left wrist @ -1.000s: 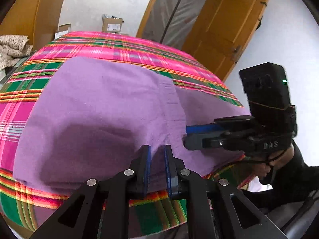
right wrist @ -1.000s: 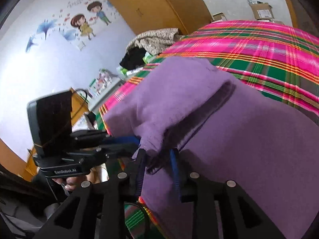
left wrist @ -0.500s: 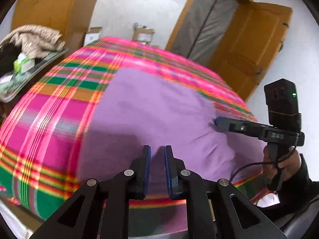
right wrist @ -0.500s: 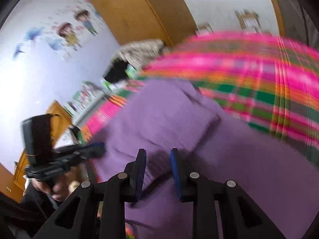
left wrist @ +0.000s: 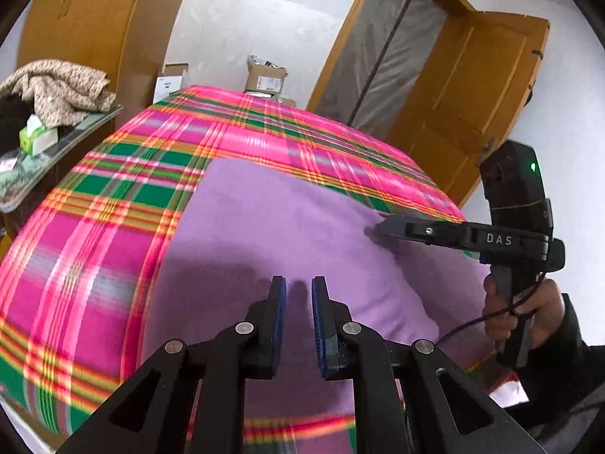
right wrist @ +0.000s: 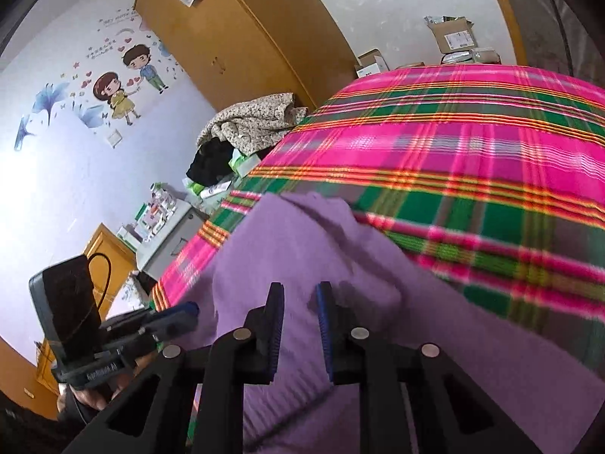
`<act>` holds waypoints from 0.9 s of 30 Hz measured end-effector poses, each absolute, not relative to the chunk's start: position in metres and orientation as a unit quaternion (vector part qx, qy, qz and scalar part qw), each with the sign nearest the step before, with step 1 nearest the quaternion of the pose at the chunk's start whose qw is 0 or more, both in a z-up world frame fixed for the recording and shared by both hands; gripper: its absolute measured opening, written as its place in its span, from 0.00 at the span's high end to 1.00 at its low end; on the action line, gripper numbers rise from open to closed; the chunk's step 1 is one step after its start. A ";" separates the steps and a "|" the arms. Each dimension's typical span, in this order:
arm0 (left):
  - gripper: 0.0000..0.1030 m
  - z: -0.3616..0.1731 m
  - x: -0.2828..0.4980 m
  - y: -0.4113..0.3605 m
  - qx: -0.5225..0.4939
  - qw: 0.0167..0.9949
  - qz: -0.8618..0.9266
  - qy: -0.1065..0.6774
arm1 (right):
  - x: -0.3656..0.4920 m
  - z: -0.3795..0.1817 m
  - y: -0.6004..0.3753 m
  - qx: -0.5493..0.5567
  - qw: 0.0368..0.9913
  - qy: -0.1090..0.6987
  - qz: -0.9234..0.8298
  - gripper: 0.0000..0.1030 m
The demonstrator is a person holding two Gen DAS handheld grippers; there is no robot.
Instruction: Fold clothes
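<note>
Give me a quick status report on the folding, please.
Left gripper jaws opening, empty. Right gripper jaws closing, empty. Purple garment flat on plaid bedspread. Nothing in the way.

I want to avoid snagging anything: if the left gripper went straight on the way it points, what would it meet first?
Most likely the purple garment lying on the plaid bedspread. The left gripper, jaws opening with nothing between them, points down at that cloth; how far above it hangs is unclear.

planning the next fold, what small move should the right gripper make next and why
Probably ease the right gripper down onto the raised fold of the purple cloth just ahead of it: its jaws are closing, yet no fabric shows between them, so they'd grip nothing.
</note>
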State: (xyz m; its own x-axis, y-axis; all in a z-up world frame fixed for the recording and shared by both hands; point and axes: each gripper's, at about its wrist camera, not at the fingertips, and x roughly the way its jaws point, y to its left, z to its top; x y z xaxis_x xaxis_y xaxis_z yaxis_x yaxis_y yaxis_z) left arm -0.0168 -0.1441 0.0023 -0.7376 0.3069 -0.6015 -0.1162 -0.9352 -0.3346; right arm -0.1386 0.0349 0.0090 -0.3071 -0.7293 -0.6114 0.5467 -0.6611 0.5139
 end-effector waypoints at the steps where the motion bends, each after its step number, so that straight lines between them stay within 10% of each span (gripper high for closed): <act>1: 0.80 0.004 -0.022 -0.143 -0.344 0.113 0.922 -0.135 | -0.146 0.007 0.033 0.438 0.396 -0.114 -0.799 0.81; 8: 0.80 -0.015 -0.033 -0.151 -0.370 0.098 0.912 -0.143 | -0.182 -0.027 0.044 0.485 0.363 -0.188 -0.773 0.96; 27: 0.80 -0.003 -0.017 -0.106 -0.366 0.173 0.905 -0.131 | -0.123 -0.005 0.058 0.444 0.434 -0.158 -0.768 0.93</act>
State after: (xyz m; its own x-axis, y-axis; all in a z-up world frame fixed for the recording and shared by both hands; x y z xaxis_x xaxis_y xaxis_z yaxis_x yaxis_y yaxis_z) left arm -0.0175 -0.1055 -0.0031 -0.6717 0.4093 -0.6175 -0.2171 -0.9057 -0.3641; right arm -0.1232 0.0583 -0.0055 -0.2299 -0.8062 -0.5452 0.5258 -0.5743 0.6275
